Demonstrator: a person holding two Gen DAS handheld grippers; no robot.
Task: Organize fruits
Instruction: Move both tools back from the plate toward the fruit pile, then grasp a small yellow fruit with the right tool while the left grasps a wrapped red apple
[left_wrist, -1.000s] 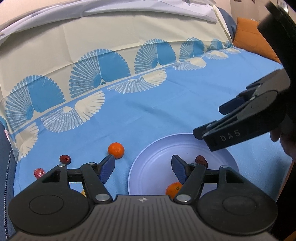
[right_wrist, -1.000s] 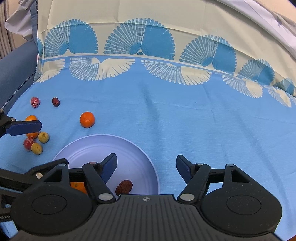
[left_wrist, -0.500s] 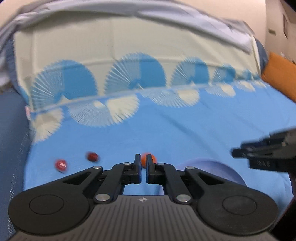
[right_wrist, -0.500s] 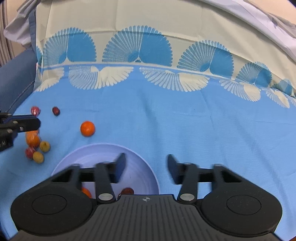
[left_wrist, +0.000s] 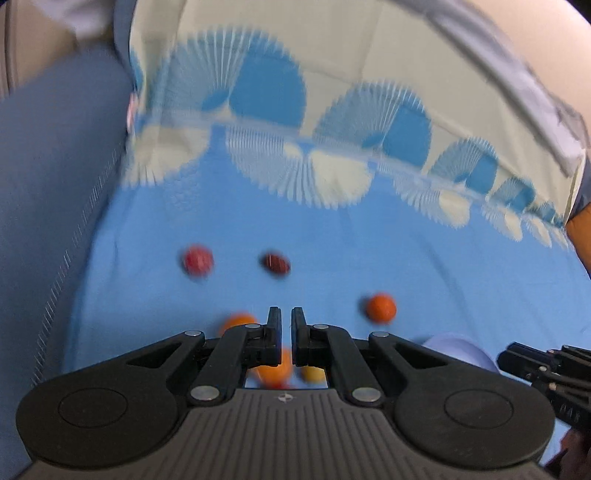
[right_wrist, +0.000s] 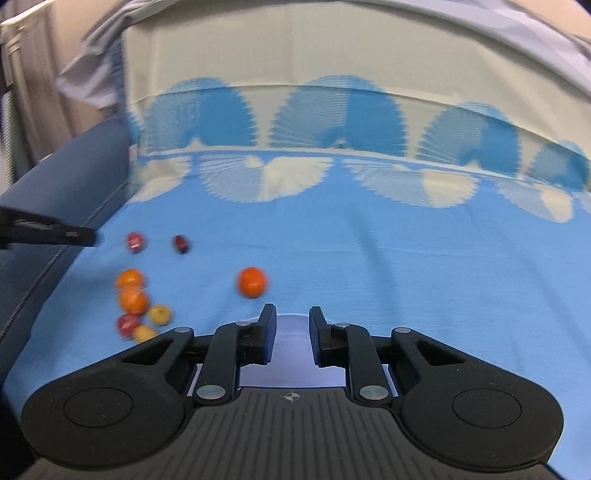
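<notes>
The landmark here is the pale lilac bowl (right_wrist: 291, 325), sitting on a blue cloth (right_wrist: 406, 280) with a fan pattern; what lies under the cloth cannot be told. All the loose fruit lies to the left of the bowl. A lone tangerine (right_wrist: 252, 282) sits nearest, just beyond the bowl's far-left rim. Further left is a tight cluster: two tangerines (right_wrist: 131, 291) touching, with two small yellow fruits (right_wrist: 159, 314) and a red one (right_wrist: 126, 324) beside them. Beyond the cluster, farthest from the bowl, a red fruit (right_wrist: 135, 242) and a dark red one (right_wrist: 181, 243) lie apart from each other. The left gripper (left_wrist: 285, 319) hangs over the cluster with its jaws drawn together and nothing between them; they have just been closing. The right gripper (right_wrist: 291, 321) hovers over the bowl, its jaws narrowed with a small gap and holding nothing, also just closed. Judging by this, the left hand is far nearer the cluster; fruit there lies directly under and ahead of its fingertips, so it would need to open before descending.
</notes>
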